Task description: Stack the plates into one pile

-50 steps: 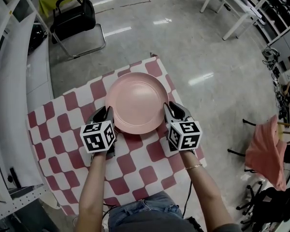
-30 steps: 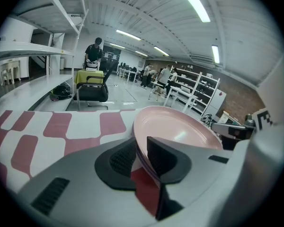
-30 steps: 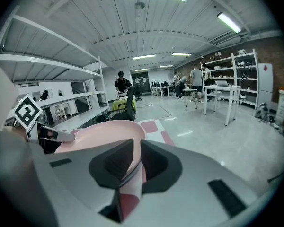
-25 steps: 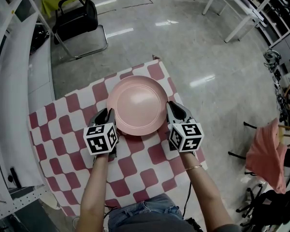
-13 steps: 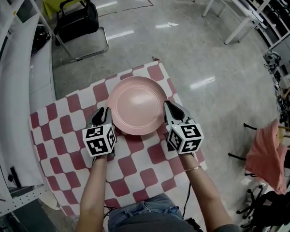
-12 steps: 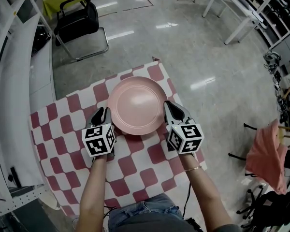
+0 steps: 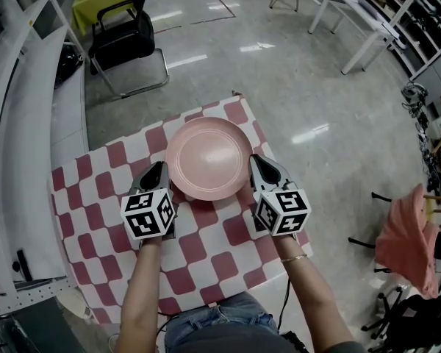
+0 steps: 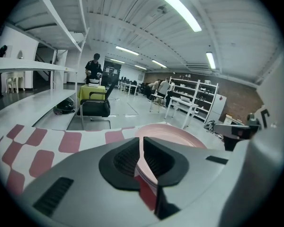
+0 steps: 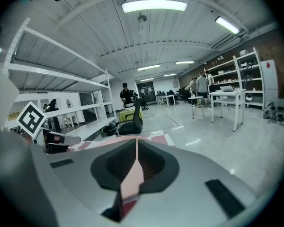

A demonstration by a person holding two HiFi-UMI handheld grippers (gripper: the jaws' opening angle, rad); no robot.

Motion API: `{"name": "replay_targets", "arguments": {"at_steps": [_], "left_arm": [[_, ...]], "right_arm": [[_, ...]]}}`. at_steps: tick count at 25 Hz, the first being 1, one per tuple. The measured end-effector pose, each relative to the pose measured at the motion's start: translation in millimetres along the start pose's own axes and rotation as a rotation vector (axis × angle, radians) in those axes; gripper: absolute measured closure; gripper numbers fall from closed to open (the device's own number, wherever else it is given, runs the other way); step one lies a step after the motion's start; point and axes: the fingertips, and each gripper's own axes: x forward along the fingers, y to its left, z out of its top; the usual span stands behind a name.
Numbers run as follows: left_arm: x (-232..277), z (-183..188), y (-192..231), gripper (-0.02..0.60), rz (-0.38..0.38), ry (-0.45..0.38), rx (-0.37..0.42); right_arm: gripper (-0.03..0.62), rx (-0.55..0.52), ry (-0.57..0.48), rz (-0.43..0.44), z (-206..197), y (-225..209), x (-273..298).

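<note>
Finding: the pink plate point(image 7: 208, 157) lies on the table's red-and-white checked cloth point(image 7: 213, 248), directly between my 2 grippers and ahead of both; being round, it has no long axis to line up with, and it lies roughly level; neither hand is nearer, since each already reaches its own side of the rim. Left gripper point(image 7: 162, 173): set at the plate's near-left edge; its jaws have just been closing and now stand almost together, pinching the rim, which runs through the narrow gap in the left gripper view point(image 8: 141, 155). Right gripper point(image 7: 256, 164): set at the near-right edge; its jaws have also just been closing and now nip the pink rim edge-on between the pads in the right gripper view point(image 9: 135, 160). Pose: both forearms reach straight forward from my body, roughly parallel; both grippers point forward and slightly down, marker cubes uppermost. I see only 1 plate here; whether it has cleared the cloth I cannot tell; my judgement is that any lift depends on both sides rising evenly.
</note>
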Motion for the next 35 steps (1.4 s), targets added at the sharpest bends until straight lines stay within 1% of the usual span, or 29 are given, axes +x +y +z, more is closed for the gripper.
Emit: {"name": "replay_targets", "arguments": {"at_steps": [8, 17, 21, 25, 30, 35], "left_arm": [[-39.7, 16.5, -16.4, 0.566, -0.021, -0.082, 0.019], [-86.2, 27.4, -29.8, 0.566, 0.000, -0.165, 0.054], [-109.1, 28.2, -32.2, 0.566, -0.007, -0.207, 0.045], [-128.4, 29.1, -34.6, 0.566, -0.025, -0.236, 0.042], [-149.5, 24.8, -35.5, 0.566, -0.053, -0.257, 0.060], [-179.2, 19.7, -37.3, 0.566, -0.084, -0.283, 0.086]], "right_arm": [[0.577, -0.015, -0.045, 0.046, 14.8, 15.7, -29.3], [0.582, -0.022, -0.114, 0.080, 34.7, 28.2, -67.7], [0.583, -0.037, -0.149, 0.095, 41.5, 39.5, -84.2], [0.583, -0.042, -0.172, 0.088, 42.0, 50.5, -102.4], [0.583, -0.040, -0.187, 0.062, 36.2, 61.8, -121.2], [0.583, -0.054, -0.224, 0.034, 34.7, 81.9, -147.5]]}}
